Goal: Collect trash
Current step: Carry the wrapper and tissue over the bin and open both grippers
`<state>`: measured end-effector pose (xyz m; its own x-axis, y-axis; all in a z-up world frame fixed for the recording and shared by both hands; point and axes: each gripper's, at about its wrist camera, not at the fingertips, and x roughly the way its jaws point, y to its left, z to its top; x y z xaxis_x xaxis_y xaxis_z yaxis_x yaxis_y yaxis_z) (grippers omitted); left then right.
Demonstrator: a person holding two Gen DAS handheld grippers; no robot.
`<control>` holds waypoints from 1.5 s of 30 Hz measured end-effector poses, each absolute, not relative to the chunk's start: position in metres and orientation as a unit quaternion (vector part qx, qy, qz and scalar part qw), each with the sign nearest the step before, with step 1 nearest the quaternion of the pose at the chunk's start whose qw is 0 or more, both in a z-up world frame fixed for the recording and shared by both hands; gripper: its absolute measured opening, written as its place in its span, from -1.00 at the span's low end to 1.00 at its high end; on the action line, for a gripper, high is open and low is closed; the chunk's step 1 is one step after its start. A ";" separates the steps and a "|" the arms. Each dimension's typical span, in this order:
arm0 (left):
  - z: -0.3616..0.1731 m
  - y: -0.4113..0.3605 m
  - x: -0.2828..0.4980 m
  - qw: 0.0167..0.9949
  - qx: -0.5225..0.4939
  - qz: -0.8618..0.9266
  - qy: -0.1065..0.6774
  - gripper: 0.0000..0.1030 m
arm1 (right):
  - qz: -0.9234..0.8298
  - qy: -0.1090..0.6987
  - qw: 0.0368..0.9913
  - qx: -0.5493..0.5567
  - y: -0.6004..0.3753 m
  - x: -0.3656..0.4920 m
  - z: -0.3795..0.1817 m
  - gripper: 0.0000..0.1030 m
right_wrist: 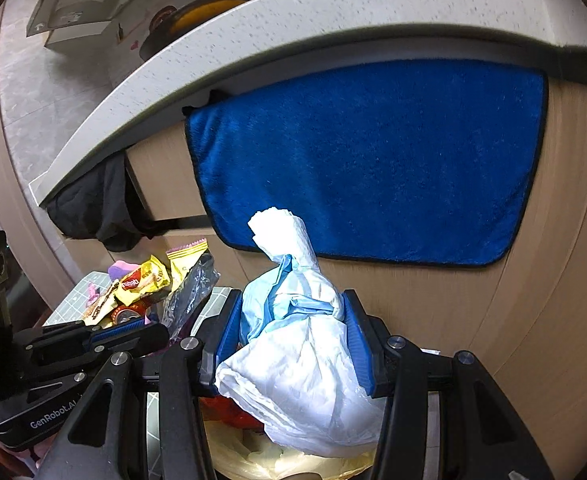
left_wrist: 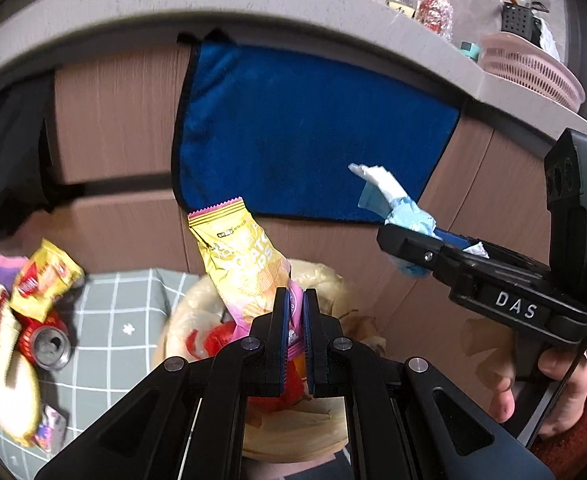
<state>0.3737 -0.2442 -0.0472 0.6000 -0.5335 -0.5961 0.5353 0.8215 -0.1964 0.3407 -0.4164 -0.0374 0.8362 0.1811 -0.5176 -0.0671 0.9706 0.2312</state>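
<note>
While the left gripper pinched a chip bag over the lined bin, the right gripper squeezed wadded tissue beside it; more wrappers and a can lay on the checked cloth.

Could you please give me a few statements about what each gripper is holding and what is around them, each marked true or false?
1. The left gripper is shut on a yellow and pink chip packet. True.
2. The right gripper is empty. False: it grips a wad of white and light blue tissue.
3. A blue towel hangs on the cabinet front. True.
4. The red soda can stands upright. False: it lies on its side on the grid-patterned mat.
5. A pink basket sits on the counter. True.
</note>
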 end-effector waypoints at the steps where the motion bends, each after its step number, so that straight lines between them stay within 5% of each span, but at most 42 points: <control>1: -0.052 -0.245 0.378 0.890 -0.003 -0.301 0.341 -0.87 | 0.065 0.280 0.952 0.102 -0.416 0.342 -0.038 -0.10; 23: -0.170 -0.275 0.431 0.794 -0.042 -0.325 0.513 -0.86 | 0.045 0.319 0.940 0.114 -0.428 0.366 -0.067 -0.10; 25: -0.161 -0.269 0.424 0.806 -0.035 -0.325 0.494 -0.73 | 0.045 0.320 0.939 0.115 -0.428 0.367 -0.068 -0.10; 28: -0.138 -0.251 0.410 0.828 -0.030 -0.323 0.456 -0.24 | 0.045 0.324 0.938 0.112 -0.424 0.367 -0.070 -0.10; 36: -0.072 -0.191 0.387 0.881 -0.048 -0.275 0.381 -0.21 | 0.061 0.336 0.933 0.113 -0.398 0.373 -0.081 -0.03; 40: -0.039 -0.153 0.376 0.915 -0.039 -0.221 0.335 -0.21 | 0.063 0.345 0.927 0.135 -0.393 0.375 -0.084 0.28; 45: -0.013 -0.107 0.361 0.947 -0.018 -0.162 0.276 -0.21 | 0.055 0.342 0.930 0.121 -0.378 0.367 -0.072 0.31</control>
<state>0.3607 -0.1067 -0.0133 0.7948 -0.3166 -0.5177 0.2962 0.9470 -0.1244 0.3671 -0.3775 -0.0724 0.7597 0.1861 -0.6231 -0.0203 0.9645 0.2633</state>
